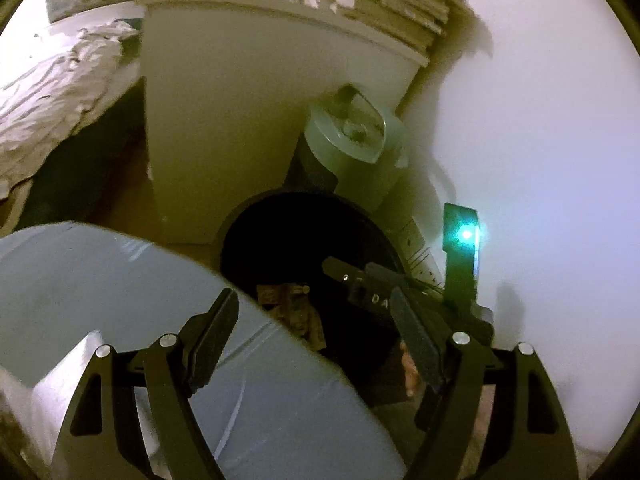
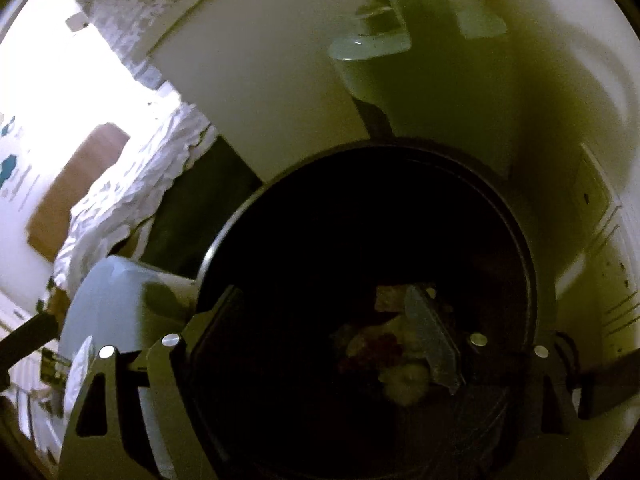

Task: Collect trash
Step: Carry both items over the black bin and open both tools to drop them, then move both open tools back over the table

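A round black trash bin [image 1: 304, 232] stands on the floor against a white wall, next to a white cabinet. In the right wrist view its dark opening [image 2: 360, 216] fills the middle, with crumpled trash [image 2: 400, 360] at the bottom. My right gripper [image 2: 324, 340] is open and empty, right over the bin mouth; it also shows in the left wrist view [image 1: 360, 280] above the bin. My left gripper [image 1: 316, 336] is open and empty, a little back from the bin, above some crumpled brown trash [image 1: 296, 312] inside it.
A white cabinet [image 1: 240, 120] stands behind the bin. A grey appliance with a lid [image 1: 352, 148] sits between cabinet and wall. A person's leg in light blue [image 1: 120, 280] is at the lower left. A bed with rumpled white bedding [image 1: 48, 100] lies to the left.
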`<state>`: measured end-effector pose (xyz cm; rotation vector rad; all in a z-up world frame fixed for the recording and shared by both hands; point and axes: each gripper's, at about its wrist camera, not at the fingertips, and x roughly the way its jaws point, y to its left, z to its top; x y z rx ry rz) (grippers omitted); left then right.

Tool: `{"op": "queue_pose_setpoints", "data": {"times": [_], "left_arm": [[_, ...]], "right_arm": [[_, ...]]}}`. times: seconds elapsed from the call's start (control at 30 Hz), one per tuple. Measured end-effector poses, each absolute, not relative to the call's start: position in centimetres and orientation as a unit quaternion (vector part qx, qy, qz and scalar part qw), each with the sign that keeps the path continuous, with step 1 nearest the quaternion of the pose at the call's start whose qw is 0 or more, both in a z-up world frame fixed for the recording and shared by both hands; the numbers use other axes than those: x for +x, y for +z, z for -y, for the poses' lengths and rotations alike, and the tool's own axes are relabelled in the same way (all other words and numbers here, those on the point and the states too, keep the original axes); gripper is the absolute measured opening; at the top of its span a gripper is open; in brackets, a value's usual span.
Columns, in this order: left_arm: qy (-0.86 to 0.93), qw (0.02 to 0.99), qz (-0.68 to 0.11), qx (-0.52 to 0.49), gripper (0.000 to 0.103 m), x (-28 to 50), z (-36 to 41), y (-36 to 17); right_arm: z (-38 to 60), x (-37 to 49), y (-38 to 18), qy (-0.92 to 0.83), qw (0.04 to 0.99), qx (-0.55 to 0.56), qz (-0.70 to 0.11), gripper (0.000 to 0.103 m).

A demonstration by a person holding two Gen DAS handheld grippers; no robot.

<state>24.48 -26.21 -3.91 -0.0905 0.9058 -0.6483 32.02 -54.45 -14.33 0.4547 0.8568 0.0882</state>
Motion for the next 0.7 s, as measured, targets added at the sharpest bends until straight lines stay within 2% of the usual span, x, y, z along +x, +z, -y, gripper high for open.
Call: {"op": "queue_pose_setpoints", "data": {"times": [0.2,0.47,0.53,0.67,0.7], "left_arm": [[-0.279,0.865,-0.411,-0.071,0.078,20.5,20.3,-2.0],[-0.179,0.902,-0.385,-0.085,0.078,15.3,8.2,-1.8],[-0.147,0.906,-0.383,-0.103,0.077,14.3,4.6,-2.1],[-0.096,0.906,-0.384,-0.149,0.076,13.4,-0.7,-3.5],[-0.085,0.903,-0.386,-0.167,0.076,13.4,-1.9,-4.0]], "right_arm": [[52.5,30.9,-12.9,0.057,0.898,0.201,-0.387,0.082],[46.1,27.5,-8.2,0.147,0.924,0.141,-0.323,0.082],[43.4,26.6,-6.6,0.183,0.921,0.134,-0.316,0.079],[37.6,25.9,-3.9,0.248,0.904,0.11,-0.331,0.066],[35.6,25.8,-3.3,0.266,0.898,0.095,-0.338,0.066]]}}
